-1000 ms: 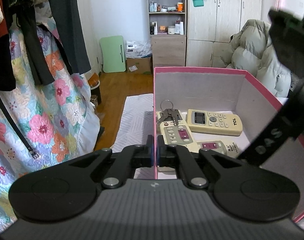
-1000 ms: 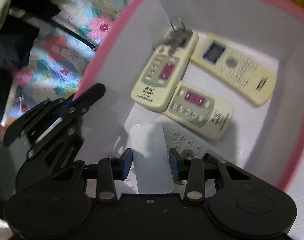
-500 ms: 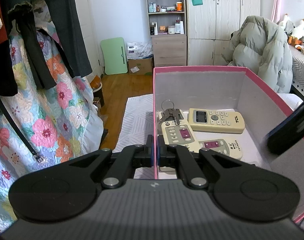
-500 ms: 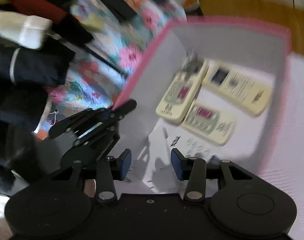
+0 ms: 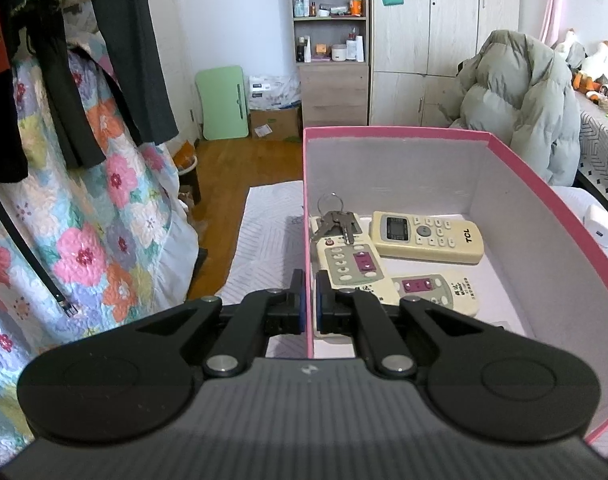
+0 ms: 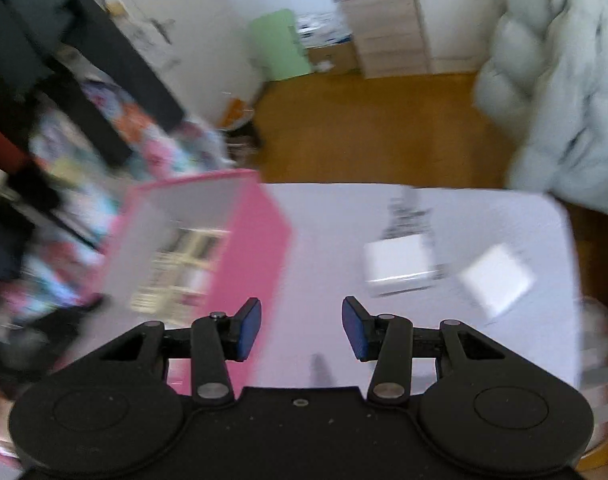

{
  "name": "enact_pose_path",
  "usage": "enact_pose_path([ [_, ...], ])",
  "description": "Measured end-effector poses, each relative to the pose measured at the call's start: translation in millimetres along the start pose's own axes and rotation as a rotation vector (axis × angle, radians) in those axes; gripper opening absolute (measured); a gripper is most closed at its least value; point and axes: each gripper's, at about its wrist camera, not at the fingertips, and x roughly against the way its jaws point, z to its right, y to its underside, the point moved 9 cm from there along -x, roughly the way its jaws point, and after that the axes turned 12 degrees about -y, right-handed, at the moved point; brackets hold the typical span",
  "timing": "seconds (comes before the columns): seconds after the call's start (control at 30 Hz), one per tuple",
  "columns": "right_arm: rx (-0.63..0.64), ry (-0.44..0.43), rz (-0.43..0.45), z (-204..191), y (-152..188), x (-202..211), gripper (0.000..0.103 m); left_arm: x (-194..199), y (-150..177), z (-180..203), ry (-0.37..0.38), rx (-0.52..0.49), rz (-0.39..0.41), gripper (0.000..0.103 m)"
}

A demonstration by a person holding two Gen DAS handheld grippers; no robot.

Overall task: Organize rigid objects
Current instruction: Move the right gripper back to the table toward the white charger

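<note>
The left gripper (image 5: pixel 309 300) is clamped on the near left wall of the pink box (image 5: pixel 544 196), its pads pressed either side of the thin pink edge. Inside the box, nearest first, lie a cream remote with a purple panel (image 5: pixel 436 290), a second one like it (image 5: pixel 354 270) running away from the gripper, a bunch of keys (image 5: pixel 338 222) on that remote's far end, and a cream TCL remote (image 5: pixel 426 236) lying crosswise. Beyond the box stand a puffy grey-green coat (image 5: pixel 520 100) and a shelf unit (image 5: pixel 330 36). The right gripper (image 6: pixel 301 330) hangs over the white tabletop (image 6: pixel 324 220) with its jaws opening and nothing between them — the view is blurred. The box sits to its left; two white blocks (image 6: pixel 400 270) (image 6: pixel 494 280) lie ahead on the right.
</note>
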Motion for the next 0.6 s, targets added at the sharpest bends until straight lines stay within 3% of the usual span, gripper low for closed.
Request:
enact_pose_path([
  [0.07,0.019,0.008,-0.007,8.1,-1.2,-12.2,0.054,-0.4,0.4,-0.4,0.001,0.002,-0.003,0.004],
  [0.1,0.058,0.03,-0.015,10.3,-3.2,-19.4,0.06,-0.3,0.9,-0.8,0.003,0.003,-0.003,0.004],
  [0.2,0.17,0.171,0.003,23.8,-16.3,-26.7,0.063,-0.4,0.9,-1.0,0.002,0.003,-0.003,0.004],
  [0.4,0.228,0.167,-0.036,39.3,-39.1,-35.5,0.064,2.6,0.6,2.1,-0.018,-0.025,0.01,0.004],
  [0.53,0.274,0.177,-0.155,46.9,-44.0,-64.9,0.067,3.1,0.1,2.3,-0.02,-0.025,0.011,0.004],
  [0.6,0.247,0.191,-0.164,55.5,-47.0,-71.8,0.067,3.1,-0.2,2.2,-0.02,-0.026,0.012,0.004],
])
